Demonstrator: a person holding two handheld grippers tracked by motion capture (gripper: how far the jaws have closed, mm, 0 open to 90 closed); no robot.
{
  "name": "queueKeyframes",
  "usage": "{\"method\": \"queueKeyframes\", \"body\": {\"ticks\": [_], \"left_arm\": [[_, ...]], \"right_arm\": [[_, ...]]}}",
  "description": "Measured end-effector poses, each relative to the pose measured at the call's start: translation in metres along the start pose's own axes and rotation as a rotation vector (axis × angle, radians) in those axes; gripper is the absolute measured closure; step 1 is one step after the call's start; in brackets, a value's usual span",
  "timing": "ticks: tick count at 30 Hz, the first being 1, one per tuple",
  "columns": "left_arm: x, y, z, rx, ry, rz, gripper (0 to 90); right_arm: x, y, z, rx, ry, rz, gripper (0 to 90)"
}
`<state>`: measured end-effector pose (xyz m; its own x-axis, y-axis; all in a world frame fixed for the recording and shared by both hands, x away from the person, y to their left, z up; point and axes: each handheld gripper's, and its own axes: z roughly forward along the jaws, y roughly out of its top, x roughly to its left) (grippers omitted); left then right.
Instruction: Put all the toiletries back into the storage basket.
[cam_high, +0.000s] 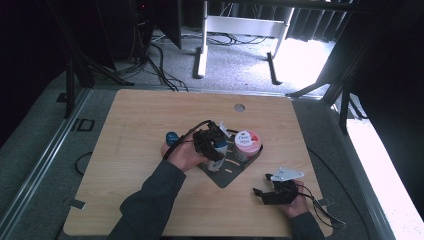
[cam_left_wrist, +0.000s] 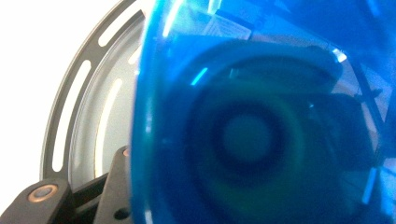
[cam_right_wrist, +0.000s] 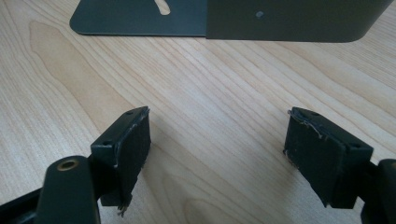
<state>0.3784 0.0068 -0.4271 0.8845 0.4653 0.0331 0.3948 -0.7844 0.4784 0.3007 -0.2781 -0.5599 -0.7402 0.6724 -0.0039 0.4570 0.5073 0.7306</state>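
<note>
1. On the left of the high view, the left gripper (cam_high: 212, 142) sits over a dark metal rack (cam_high: 227, 172) near the middle of the wooden table (cam_high: 140, 120). The left hand (cam_high: 182, 155) and the gripper's body hide its jaws, so I cannot tell how far they are parted or whether they grip anything.
2. In the left gripper view, a translucent blue object (cam_left_wrist: 261, 121) presses against the lens, blurred and cut off at three edges. A slotted grey metal arc (cam_left_wrist: 70, 107) shows beside it.
3. A blue-capped item (cam_high: 172, 136) peeks out just left of that hand; its body is hidden.
4. A round tub with a white and pink lid (cam_high: 246, 141) stands at the rack's far right end, just beside the left gripper.
5. At the lower right, near the table's front edge, the right gripper (cam_high: 272, 192) rests low, well apart from the rack.
6. In the right gripper view, the right gripper (cam_right_wrist: 217, 154) has its jaws spread wide with nothing between them, bare wood (cam_right_wrist: 210, 93) ahead, and the rack's base (cam_right_wrist: 140, 18) beyond, cut off at the top.
</note>
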Motion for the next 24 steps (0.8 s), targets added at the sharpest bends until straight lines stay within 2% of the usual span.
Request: {"method": "queueKeyframes", "body": {"ticks": [12, 18, 21, 24], "left_arm": [[0.008, 0.007, 0.006, -0.016, 0.006, -0.021, 54.7], [0.014, 0.009, 0.012, -0.023, 0.011, -0.045, 54.7], [0.016, 0.009, 0.015, -0.025, 0.020, -0.056, 54.7], [0.017, 0.010, 0.018, -0.033, 0.050, -0.071, 54.7]], "right_arm": [[0.000, 0.000, 0.000, 0.001, 0.001, 0.001, 22.0], [0.000, 0.000, 0.000, 0.002, 0.002, 0.002, 21.9], [0.000, 0.000, 0.000, 0.002, 0.002, 0.001, 21.9], [0.000, 0.000, 0.000, 0.002, 0.003, -0.001, 21.7]]}}
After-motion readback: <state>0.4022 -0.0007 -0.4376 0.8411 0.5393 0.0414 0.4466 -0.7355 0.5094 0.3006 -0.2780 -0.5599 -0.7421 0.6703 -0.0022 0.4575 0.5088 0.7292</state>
